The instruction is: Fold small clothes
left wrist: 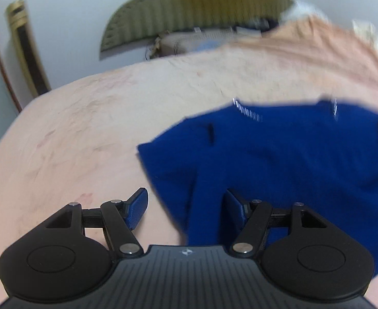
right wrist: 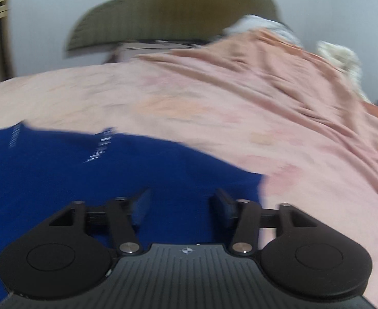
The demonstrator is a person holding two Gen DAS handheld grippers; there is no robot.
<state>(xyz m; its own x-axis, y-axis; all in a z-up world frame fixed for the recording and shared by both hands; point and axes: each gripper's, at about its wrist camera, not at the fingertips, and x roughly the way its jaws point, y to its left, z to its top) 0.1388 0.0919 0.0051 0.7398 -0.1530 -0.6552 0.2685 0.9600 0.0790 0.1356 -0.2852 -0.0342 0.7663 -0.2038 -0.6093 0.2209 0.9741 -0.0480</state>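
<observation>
A: How is the left gripper [left wrist: 186,207] sitting?

B: It is pointing forward and downward over the bed, jaws standing well apart and gripping nothing. The blue garment [left wrist: 279,159] is lying below and ahead of it, with one folded edge running under the gap; the left finger is hanging over bare pink sheet [left wrist: 67,139].

A: And the right gripper [right wrist: 181,206]?

B: It is tilting down the same way, jaws spread about as wide, nothing pinched between them. Its fingers are hovering over the garment's [right wrist: 85,180] right end, whose edge is lying just beside the right finger.

A: How many clothes are showing?

B: One blue garment, spread flat on the sheet [right wrist: 240,118], with two short lines of white lettering near its far edge. Both views are blurring, so finer detail is not readable.

A: Anything further out?

B: One olive headboard [left wrist: 199,10] is standing against the white wall, and one heap of peach bedding [right wrist: 279,59] is rising at the right.
</observation>
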